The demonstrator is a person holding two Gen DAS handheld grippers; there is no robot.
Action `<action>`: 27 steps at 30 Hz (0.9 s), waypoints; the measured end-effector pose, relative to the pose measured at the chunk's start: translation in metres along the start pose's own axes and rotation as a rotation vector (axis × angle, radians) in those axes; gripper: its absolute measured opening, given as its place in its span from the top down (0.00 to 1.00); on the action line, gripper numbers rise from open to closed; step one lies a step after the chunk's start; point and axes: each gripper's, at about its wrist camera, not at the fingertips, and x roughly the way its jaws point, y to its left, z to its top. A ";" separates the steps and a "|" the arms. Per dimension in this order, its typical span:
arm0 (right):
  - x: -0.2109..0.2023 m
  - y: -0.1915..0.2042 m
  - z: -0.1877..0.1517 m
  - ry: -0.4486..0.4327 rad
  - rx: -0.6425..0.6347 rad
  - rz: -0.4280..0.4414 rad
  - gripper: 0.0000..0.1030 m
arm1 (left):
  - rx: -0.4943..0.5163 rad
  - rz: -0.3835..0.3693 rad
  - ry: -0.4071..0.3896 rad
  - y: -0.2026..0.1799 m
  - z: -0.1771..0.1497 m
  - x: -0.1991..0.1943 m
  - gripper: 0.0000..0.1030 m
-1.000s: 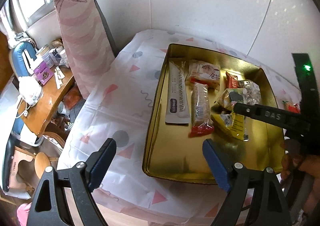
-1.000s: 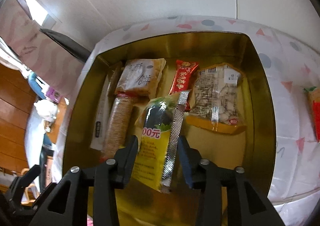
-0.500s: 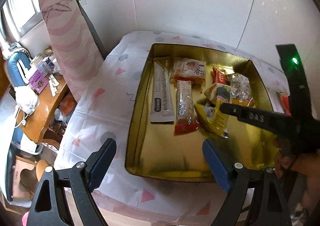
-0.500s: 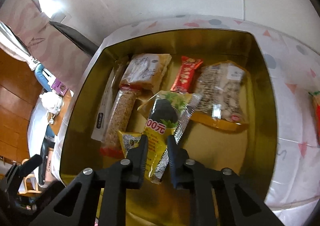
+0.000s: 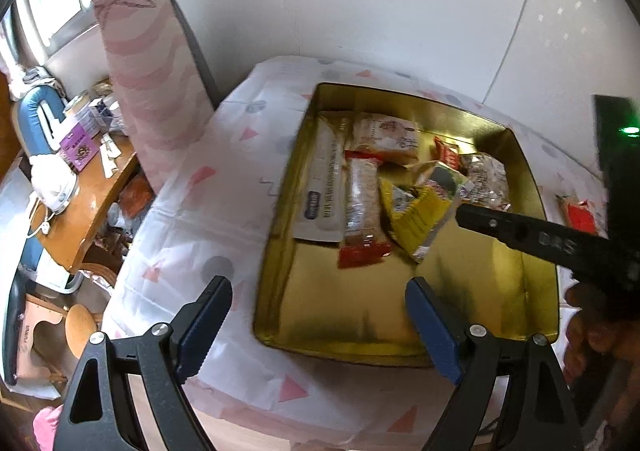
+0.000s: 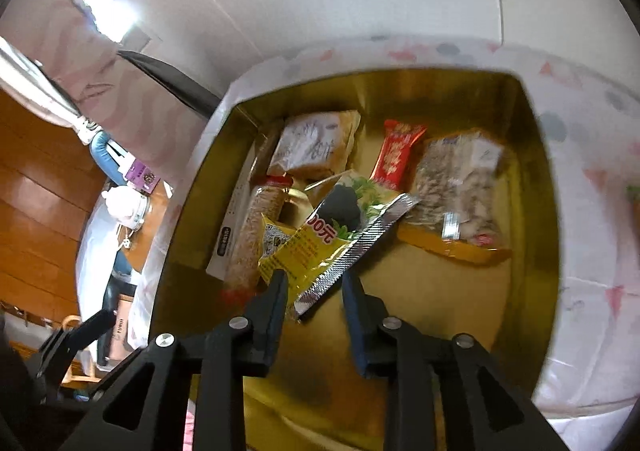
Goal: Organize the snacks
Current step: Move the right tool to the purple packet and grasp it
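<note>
Now the right gripper sits low in the frame over the gold tin, its jaws having just been opening again, parted, with the yellow snack packet loose between them and tilted up at centre. Meanwhile the left gripper hangs wide apart at the bottom of its view, straddling the tin's near left corner and gripping nothing.
</note>
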 end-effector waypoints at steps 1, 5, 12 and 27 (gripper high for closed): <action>-0.009 -0.001 -0.002 -0.016 -0.013 -0.010 0.71 | 0.003 -0.005 0.002 -0.003 0.001 0.001 0.11; -0.043 -0.008 -0.010 -0.086 -0.040 -0.065 0.67 | 0.016 -0.033 0.006 -0.020 0.006 0.003 0.07; -0.092 -0.055 -0.021 -0.186 0.026 -0.199 0.66 | 0.067 -0.075 0.009 -0.057 0.010 0.005 0.07; -0.179 -0.215 -0.110 -0.301 0.416 -0.520 0.52 | 0.297 -0.183 -0.021 -0.151 0.003 -0.007 0.06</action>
